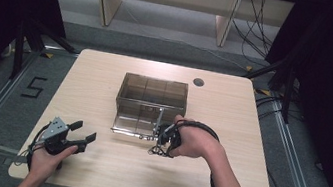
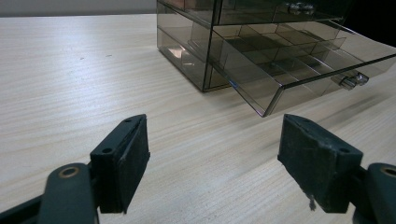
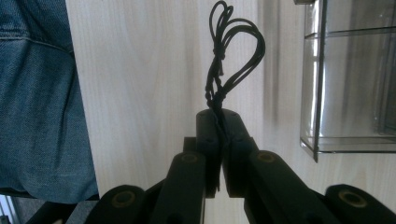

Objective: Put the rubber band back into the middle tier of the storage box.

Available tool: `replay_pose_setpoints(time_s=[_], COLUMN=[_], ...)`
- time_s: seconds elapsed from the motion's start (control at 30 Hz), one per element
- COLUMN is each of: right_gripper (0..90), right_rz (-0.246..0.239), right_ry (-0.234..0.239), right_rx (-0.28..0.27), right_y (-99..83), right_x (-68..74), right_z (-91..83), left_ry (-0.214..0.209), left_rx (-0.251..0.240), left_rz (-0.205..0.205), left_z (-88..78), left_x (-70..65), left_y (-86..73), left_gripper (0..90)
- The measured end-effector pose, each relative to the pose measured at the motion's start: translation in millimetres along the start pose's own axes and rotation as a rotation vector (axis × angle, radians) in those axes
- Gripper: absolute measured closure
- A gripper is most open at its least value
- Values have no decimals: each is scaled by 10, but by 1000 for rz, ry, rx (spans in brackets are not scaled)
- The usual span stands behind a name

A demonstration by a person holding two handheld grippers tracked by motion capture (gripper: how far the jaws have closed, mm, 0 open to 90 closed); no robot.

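At the left of the wooden table point(image 1: 107, 71), the left gripper point(image 1: 80, 136) is held low by the person's hand, near the front edge. Its two jaws stand wide apart with nothing between them. In the middle stands a smoky transparent drawer box point(image 1: 153, 92); its lower drawer point(image 1: 142, 121) is pulled out toward the person. Just in front of this drawer, the right gripper point(image 3: 219, 122) has its jaws pressed together on a black knotted cord point(image 3: 231, 51), whose loops hang free above the tabletop.
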State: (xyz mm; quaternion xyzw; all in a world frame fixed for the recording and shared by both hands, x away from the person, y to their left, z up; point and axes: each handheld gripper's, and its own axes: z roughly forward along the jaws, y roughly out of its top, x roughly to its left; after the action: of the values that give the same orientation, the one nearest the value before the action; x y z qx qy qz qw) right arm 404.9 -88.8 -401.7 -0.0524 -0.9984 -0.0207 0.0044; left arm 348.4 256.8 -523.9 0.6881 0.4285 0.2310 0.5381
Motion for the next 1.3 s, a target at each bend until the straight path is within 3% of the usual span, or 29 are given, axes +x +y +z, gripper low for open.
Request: replay_pose_setpoints(time_s=[0.13,0.3,0.33,0.47,0.5,0.53,0.57,0.6,0.63,0.67,1.03,1.07,1.1,1.3], right_gripper=[880,879,879,879,879,879,880,880,880,880,880,879,880,880], right_rz=[-35,3,-21,-25,7,7,-32,-32,8,-13,5,-19,4,15], right_ry=[-2,-4,-3,-13,-7,-7,-12,-12,-19,-19,-39,-52,-59,-62], right_rx=[-19,5,4,2,14,14,1,1,18,-5,-8,-15,-16,-13], right_y=[-7,-15,-17,-43,-40,-40,-46,-46,-48,-61,-85,-93,-97,-93], right_x=[-60,-56,-74,-111,-96,-96,-132,-132,-113,-148,-268,-298,-304,-363], right_z=[-11,-46,-41,-30,-44,-44,-30,-30,-46,-39,-122,-114,-120,-148], left_ry=[8,0,5,0,1,1,2,2,0,0,-1,-1,-2,-2], left_rx=[7,0,5,0,0,0,0,0,0,0,5,1,1,1], left_rz=[-2,-1,-2,-2,0,0,2,2,0,-1,-1,-8,-7,-9], left_z=[-9,1,-5,2,2,2,1,1,0,0,3,4,3,3], left_x=[-4,0,-3,-3,-4,-4,-3,-3,-1,-1,-4,-6,-6,-5], left_y=[2,0,2,0,0,0,0,0,0,0,2,-1,-1,-1], left_gripper=[239,239,239,240,240,240,240,240,240,240,241,240,240,240])
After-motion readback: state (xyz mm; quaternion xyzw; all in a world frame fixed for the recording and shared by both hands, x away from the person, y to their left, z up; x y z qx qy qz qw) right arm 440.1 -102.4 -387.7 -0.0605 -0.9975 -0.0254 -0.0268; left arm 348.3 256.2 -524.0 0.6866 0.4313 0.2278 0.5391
